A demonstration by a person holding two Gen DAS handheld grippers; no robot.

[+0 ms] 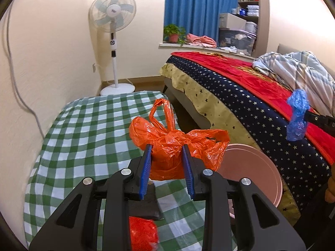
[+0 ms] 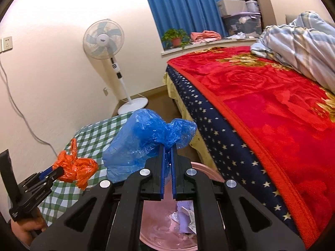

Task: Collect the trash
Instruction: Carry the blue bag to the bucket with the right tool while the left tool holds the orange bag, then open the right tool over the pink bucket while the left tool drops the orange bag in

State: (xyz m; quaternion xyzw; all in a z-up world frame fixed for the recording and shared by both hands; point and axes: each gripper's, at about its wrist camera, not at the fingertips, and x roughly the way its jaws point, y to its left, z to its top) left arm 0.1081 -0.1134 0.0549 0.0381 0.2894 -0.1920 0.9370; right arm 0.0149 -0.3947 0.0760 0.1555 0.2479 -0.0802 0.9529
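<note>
A: What is the orange plastic bag looking like?
B: It is sitting crumpled and glossy, handles sticking up, clamped in the left hand-held gripper just beside the pink bin.
A: And the blue plastic bag?
B: It is bunching thin and translucent in the clenched right hand-held gripper, right above that bin, near the bed.

A home bedroom: a bed under a red blanket, a rumpled quilt, blue curtains, a standing fan, a potted plant on the windowsill, and cluttered shelves.
</note>
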